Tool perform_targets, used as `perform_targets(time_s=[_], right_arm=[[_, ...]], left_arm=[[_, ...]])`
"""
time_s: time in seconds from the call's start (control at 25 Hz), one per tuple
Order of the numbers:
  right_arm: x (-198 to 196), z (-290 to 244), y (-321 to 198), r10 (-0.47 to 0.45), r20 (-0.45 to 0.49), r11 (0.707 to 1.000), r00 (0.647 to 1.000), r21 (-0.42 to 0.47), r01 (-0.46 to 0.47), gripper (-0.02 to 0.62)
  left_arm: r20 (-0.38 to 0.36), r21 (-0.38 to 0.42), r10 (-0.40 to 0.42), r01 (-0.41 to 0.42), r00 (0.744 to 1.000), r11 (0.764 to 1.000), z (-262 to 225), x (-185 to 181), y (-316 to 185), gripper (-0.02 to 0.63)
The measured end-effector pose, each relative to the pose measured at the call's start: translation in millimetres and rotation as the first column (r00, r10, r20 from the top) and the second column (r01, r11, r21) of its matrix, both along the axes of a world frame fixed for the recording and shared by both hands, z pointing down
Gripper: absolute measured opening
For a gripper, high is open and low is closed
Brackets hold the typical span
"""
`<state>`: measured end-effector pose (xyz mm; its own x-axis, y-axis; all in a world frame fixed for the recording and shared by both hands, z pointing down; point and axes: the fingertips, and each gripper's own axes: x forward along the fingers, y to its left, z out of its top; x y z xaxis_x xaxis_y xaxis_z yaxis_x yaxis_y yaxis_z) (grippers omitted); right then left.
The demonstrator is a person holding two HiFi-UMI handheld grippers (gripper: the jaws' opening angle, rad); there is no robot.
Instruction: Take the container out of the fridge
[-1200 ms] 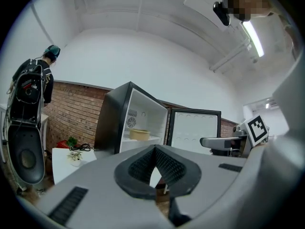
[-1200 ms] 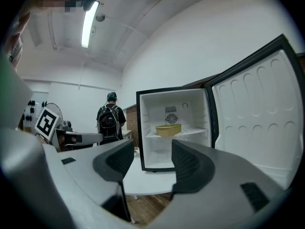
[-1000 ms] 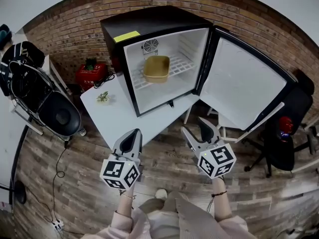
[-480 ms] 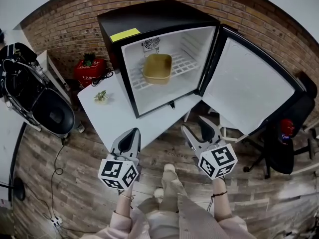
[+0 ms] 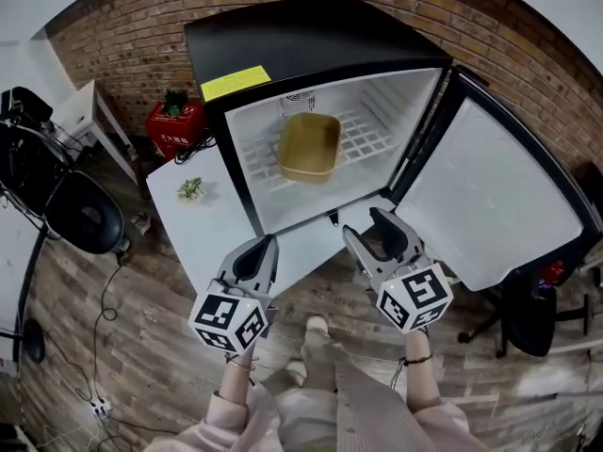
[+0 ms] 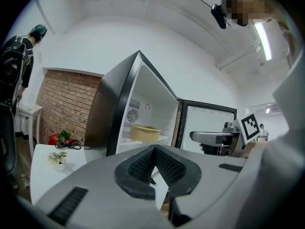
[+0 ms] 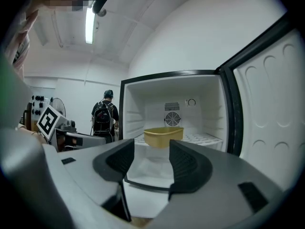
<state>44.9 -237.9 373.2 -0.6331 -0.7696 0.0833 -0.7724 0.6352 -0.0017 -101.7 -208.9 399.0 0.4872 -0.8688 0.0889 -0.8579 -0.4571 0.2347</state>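
Note:
A small black fridge stands on a white table with its door swung wide to the right. Inside, a yellow-tan container rests on the white wire shelf. It also shows as the container in the right gripper view and the container in the left gripper view. My left gripper is shut and empty, held in front of the table edge. My right gripper is open and empty, just before the fridge's lower front.
A small potted plant sits on the table left of the fridge. A red box and cables lie behind it. A black chair stands at the left, another dark chair at the right. A person with a backpack stands beyond.
I have stepped closer: the fridge fills more of the head view and both grippers now reach the table's front edge. The jaws keep the same states.

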Motion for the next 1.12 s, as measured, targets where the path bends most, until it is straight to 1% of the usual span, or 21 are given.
perform_targets(time_s=[0.32, 0.48, 0.64, 0.8, 0.92, 1.12], right_arm=[[-10, -14, -48, -0.107, -0.066, 0.994, 0.992, 0.031, 0.109, 0.235], [-19, -22, -63, -0.176, -0.115, 0.982, 0.978, 0.050, 0.183, 0.235], [-26, -33, -75, -0.231, -0.138, 0.968, 0.963, 0.068, 0.242, 0.235], [-38, -34, -82, -0.302, -0.183, 0.946, 0.935, 0.061, 0.318, 0.235], [-46, -36, -86, -0.365, -0.180, 0.926, 0.914, 0.038, 0.377, 0.235], [-62, -34, -90, -0.453, -0.243, 0.885, 0.858, -0.008, 0.465, 0.233]], left_arm=[[0.015, -0.012, -0.037, 0.037, 0.999, 0.999, 1, 2, -39, -0.009], [0.022, -0.010, -0.047, 0.048, 0.999, 0.999, 0, 7, -49, -0.009], [0.022, -0.010, -0.068, 0.068, 0.997, 0.998, -2, 11, -60, -0.009], [0.017, 0.002, -0.081, 0.081, 0.997, 0.997, -6, 15, -67, -0.009], [0.019, 0.008, -0.088, 0.087, 0.996, 0.996, -6, 19, -70, -0.009], [0.017, 0.013, -0.103, 0.103, 0.995, 0.995, -7, 22, -70, -0.009]])
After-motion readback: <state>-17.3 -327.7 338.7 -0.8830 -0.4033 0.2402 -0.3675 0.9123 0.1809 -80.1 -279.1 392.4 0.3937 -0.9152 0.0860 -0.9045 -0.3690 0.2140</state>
